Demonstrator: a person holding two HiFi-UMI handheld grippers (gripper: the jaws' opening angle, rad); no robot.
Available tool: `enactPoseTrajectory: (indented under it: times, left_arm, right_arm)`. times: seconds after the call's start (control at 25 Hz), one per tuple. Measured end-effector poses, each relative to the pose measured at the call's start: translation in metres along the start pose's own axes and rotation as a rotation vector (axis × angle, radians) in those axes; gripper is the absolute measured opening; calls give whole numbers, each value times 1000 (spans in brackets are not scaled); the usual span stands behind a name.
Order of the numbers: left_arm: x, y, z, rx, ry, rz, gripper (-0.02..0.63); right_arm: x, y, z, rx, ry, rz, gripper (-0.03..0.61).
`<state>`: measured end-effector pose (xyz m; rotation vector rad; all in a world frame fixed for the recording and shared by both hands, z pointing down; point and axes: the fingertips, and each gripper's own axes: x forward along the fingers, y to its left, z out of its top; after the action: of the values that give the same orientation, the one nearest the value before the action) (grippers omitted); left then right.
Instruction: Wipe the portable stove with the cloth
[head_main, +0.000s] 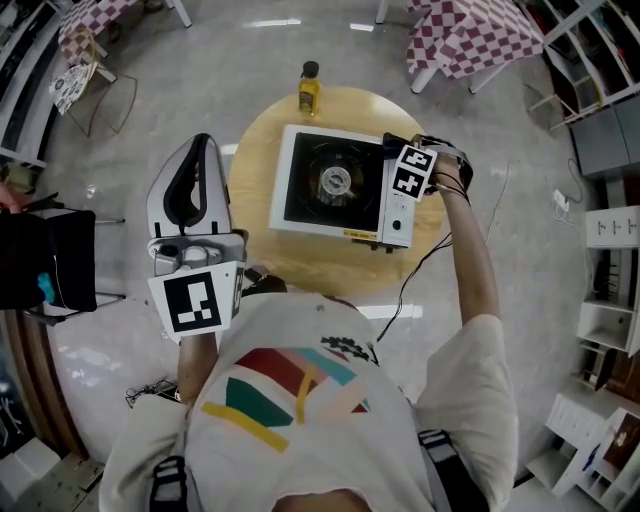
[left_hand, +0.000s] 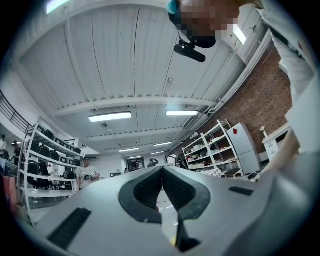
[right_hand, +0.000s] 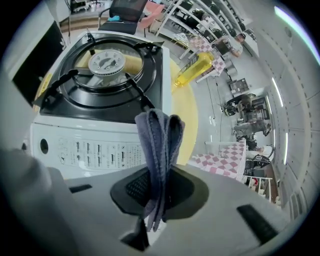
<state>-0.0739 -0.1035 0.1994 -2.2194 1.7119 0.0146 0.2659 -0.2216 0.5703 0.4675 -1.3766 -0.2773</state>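
Observation:
The white portable stove (head_main: 340, 190) with a black top and a round burner (head_main: 335, 181) sits on a round wooden table (head_main: 255, 170). At the stove's right end, over its control panel, my right gripper (head_main: 393, 143) is shut on a folded grey-blue cloth (right_hand: 160, 145). In the right gripper view the cloth stands up between the pads, just in front of the stove (right_hand: 95, 107) and its panel. My left gripper (head_main: 201, 146) is held off the table's left side, pointing up at the ceiling. Its pads (left_hand: 150, 192) meet with nothing between them.
A yellow bottle (head_main: 309, 90) stands at the table's far edge behind the stove. Tables with checkered cloths (head_main: 470, 35) stand farther back, a dark chair (head_main: 50, 265) at the left and white shelving (head_main: 610, 300) at the right. A cable (head_main: 425, 265) hangs off the table's near side.

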Motion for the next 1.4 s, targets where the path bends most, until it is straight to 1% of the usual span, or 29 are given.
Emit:
enactPoseTrajectory:
  times: [0.2, 0.36, 0.52, 0.72, 0.88, 1.08, 1.2, 1.4]
  left_arm:
    - [-4, 3, -9, -10, 18, -8, 8]
    - [1, 4, -1, -60, -25, 8, 8]
    - [2, 0, -2, -86, -36, -7, 8]
    - [8, -3, -4, -116, -40, -29, 8]
    - [12, -2, -8, -143, -35, -41, 8]
    - [19, -6, -10, -118, -43, -58, 8]
    - [23, -8, -13, -139, -40, -71, 8]
    - [28, -11, -16, -143, -39, -89, 8]
  right_arm:
    - [-6, 20, -1, -67, 6, 4, 32]
    - [-19, 43, 0, -106, -9, 33, 32]
    - [-34, 71, -2, -133, -23, 46, 32]
    - [-54, 108, -3, -148, -43, 52, 32]
    - [-69, 135, -4, -130, -54, 50, 32]
    - [-81, 162, -4, -131, -45, 28, 32]
    - [-88, 175, -4, -137, -44, 40, 32]
    - [-97, 194, -3, -129, -44, 59, 32]
